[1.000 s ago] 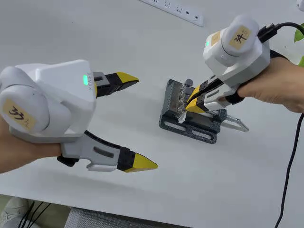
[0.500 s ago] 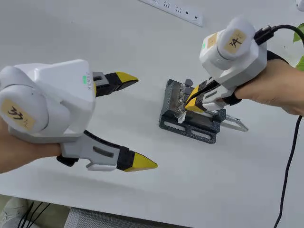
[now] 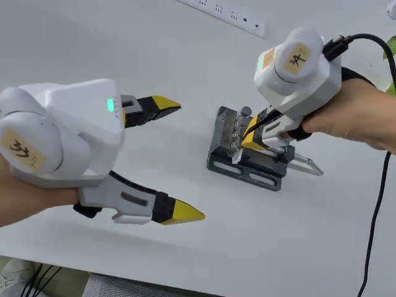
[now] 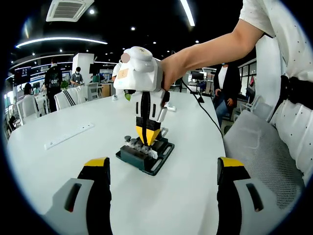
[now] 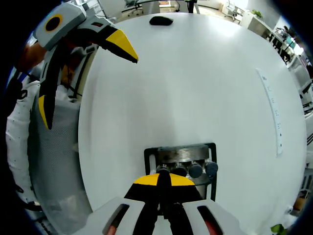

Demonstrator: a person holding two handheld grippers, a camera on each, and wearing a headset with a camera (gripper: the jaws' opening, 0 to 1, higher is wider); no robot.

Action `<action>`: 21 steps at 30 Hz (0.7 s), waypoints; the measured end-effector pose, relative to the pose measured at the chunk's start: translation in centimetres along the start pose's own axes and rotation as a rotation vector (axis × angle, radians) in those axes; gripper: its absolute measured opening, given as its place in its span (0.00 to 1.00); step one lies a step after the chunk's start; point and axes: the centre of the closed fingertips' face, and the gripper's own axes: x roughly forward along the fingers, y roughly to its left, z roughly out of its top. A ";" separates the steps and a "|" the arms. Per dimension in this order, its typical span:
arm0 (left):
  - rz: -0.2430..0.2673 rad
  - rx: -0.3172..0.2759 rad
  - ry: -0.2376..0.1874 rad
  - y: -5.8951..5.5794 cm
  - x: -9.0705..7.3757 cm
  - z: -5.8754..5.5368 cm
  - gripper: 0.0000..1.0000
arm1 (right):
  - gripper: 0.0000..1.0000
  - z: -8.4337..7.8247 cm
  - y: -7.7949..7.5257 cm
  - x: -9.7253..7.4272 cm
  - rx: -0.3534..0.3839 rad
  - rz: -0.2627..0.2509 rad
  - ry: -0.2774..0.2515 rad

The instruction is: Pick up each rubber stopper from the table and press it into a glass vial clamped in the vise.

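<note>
Dark slotted vise (image 3: 244, 171); round grey stoppers (image 5: 195, 170); right gripper (image 5: 164, 180), wedge tips together

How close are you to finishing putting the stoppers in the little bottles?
Probably close. Done: grey stoppers already cap vials in the vise. In hand: the right claw is shut, tips down on the row's end. The left claw hangs open, off to the side. Left: I can't tell if any vial lacks one.

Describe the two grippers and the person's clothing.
Both are white housings with black jaws tipped yellow and a green light. The left gripper and right gripper each carry a tan handwritten sticker; a black cable plugs into the right. The person wears a white short-sleeved top.
</note>
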 end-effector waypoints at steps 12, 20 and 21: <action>0.003 -0.003 -0.007 0.2 0.2 0.2 0.88 | 0.00 0.1 0.1 0.1 0.028 -0.022 -0.015; 0.017 -0.016 -0.011 0.3 -0.1 0.2 0.87 | 0.00 0.7 1.4 0.2 0.033 0.000 -0.061; 0.019 -0.014 -0.009 0.3 -0.1 0.2 0.87 | 0.00 0.7 1.4 0.3 0.025 -0.002 -0.062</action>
